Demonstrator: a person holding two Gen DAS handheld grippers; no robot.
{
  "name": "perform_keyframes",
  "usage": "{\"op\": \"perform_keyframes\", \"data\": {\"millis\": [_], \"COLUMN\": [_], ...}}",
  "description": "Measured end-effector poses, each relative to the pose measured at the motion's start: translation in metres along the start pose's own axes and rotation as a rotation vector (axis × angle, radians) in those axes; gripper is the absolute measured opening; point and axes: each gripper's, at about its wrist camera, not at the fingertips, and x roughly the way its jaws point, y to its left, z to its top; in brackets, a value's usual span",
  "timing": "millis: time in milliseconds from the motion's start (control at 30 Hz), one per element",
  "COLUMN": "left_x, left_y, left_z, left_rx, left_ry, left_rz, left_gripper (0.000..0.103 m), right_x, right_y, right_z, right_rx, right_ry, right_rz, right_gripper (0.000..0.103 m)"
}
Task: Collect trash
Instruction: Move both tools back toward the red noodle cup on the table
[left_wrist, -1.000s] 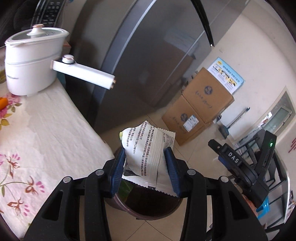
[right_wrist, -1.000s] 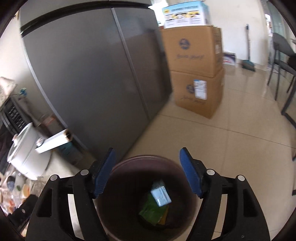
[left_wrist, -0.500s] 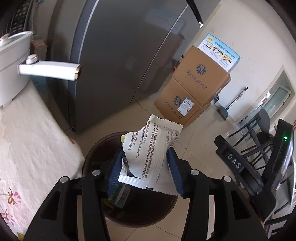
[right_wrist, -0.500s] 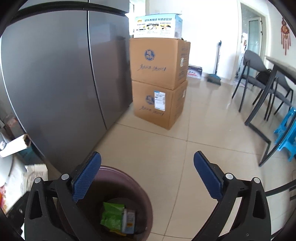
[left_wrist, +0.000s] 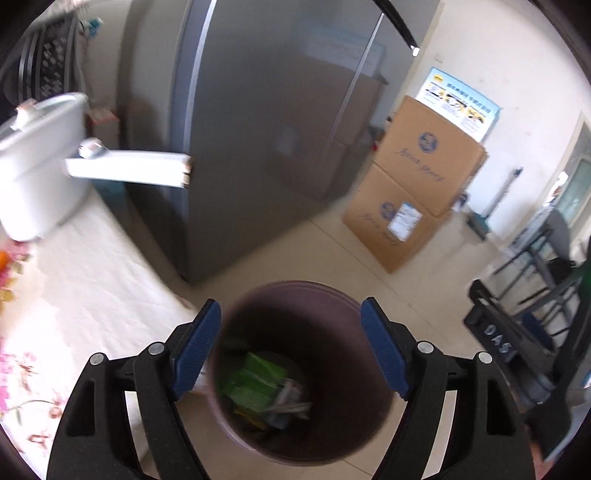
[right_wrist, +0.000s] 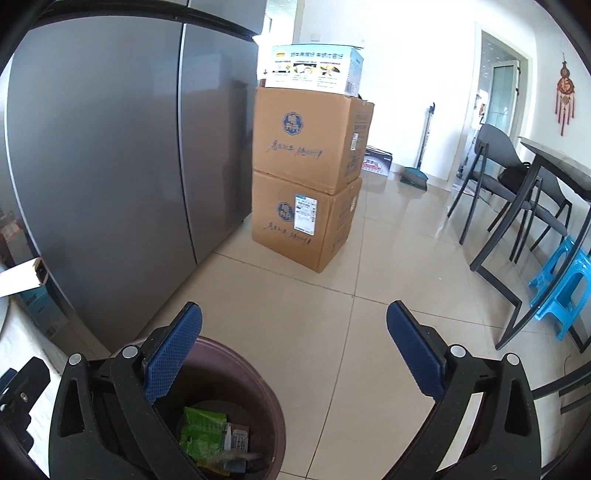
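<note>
A dark maroon trash bin (left_wrist: 332, 295) stands on the tiled floor beside the table. Green wrappers (left_wrist: 255, 384) and a crumpled white packet (left_wrist: 291, 397) lie at its bottom. My left gripper (left_wrist: 290, 347) is open and empty, right above the bin mouth. In the right wrist view the bin (right_wrist: 266, 402) sits at the lower left with the green wrappers (right_wrist: 201, 434) inside. My right gripper (right_wrist: 295, 349) is open and empty, over the floor to the right of the bin.
A table with a floral cloth (left_wrist: 92, 280) holds a white pot (left_wrist: 37, 166) with a long handle. A grey fridge (right_wrist: 110, 166), stacked cardboard boxes (right_wrist: 306, 192), dark chairs (right_wrist: 517, 192) and a blue stool (right_wrist: 565, 284) stand around.
My left gripper opened and the white printed packet dropped into the bin. My right gripper lifted and swung right, away from the bin.
</note>
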Motion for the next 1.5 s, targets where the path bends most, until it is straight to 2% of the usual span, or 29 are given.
{"op": "perform_keyframes", "data": {"millis": [100,367,533,833,1233,1500], "left_x": [-0.008,-0.036,-0.059,-0.092,-0.142,-0.167], "left_y": [0.008,0.045,0.075,0.136,0.228,0.277], "left_z": [-0.001,0.000,-0.005,-0.012,-0.030,-0.043], "left_rx": [0.014,-0.025,-0.033,-0.085,-0.217,-0.281], "left_ry": [-0.028,-0.098,-0.144,-0.181,-0.196,-0.201], "left_rz": [0.063,0.215,0.320,0.459,0.551,0.618], "left_gripper": [0.081,0.082,0.088,0.089,0.089,0.089], "right_x": [-0.006,-0.031,-0.049,-0.097,-0.157,-0.186], "right_y": [0.010,0.049,0.078,0.137,0.219,0.264], "right_z": [-0.001,-0.008,-0.015,-0.029,-0.058,-0.074], "right_rx": [-0.031,-0.129,-0.190,-0.256,-0.372,-0.415], "right_ry": [-0.010,-0.055,-0.094,-0.154,-0.214,-0.217], "right_rz": [0.011,0.061,0.095,0.219,0.360,0.443], "right_gripper": [0.096,0.096,0.096,0.096,0.096,0.096]}}
